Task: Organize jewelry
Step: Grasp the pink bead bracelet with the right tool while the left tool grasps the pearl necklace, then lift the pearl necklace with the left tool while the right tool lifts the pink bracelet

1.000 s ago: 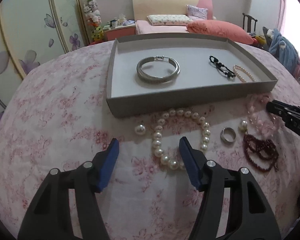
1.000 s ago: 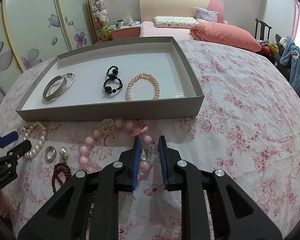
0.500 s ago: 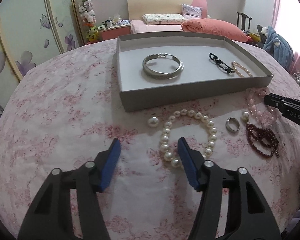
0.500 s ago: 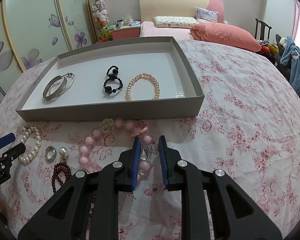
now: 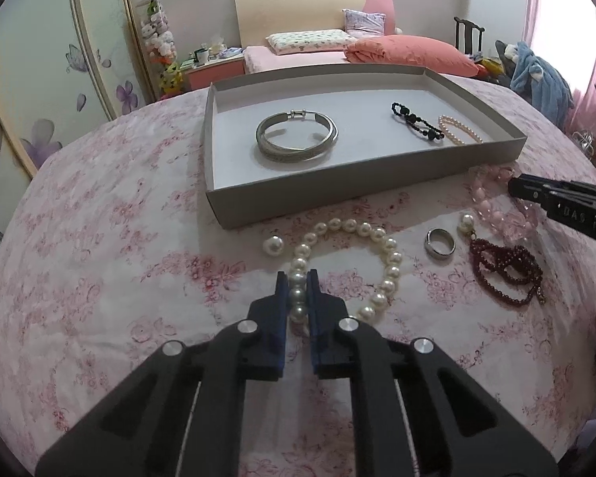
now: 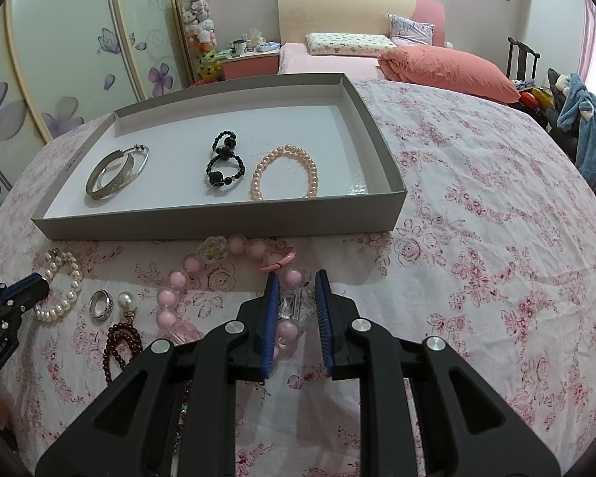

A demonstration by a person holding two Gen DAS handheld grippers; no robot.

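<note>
My left gripper [image 5: 297, 278] is shut on the near left side of a white pearl bracelet [image 5: 389, 254], which lies on the flowered cloth in front of the grey tray [image 5: 337, 194]. Two pearls sit pinched between its blue pads. My right gripper [image 6: 297, 278] is narrowly closed around a clear crystal bead of the pink bead bracelet [image 6: 190, 266], which also rests on the cloth. In the tray lie a silver bangle [image 5: 296, 139], a black bead bracelet [image 5: 417, 121] and a pink pearl bracelet [image 5: 459, 129].
Between the two grippers lie a loose pearl [image 5: 273, 245], a silver ring [image 5: 440, 242], a pearl earring [image 5: 467, 222] and a dark red bead bracelet [image 5: 504, 274]. The right part of the tray floor is bare. A bed and wardrobe stand behind.
The left jaws have gone from wide open to shut on the pearl bracelet's left side. The right gripper has stayed where it was.
</note>
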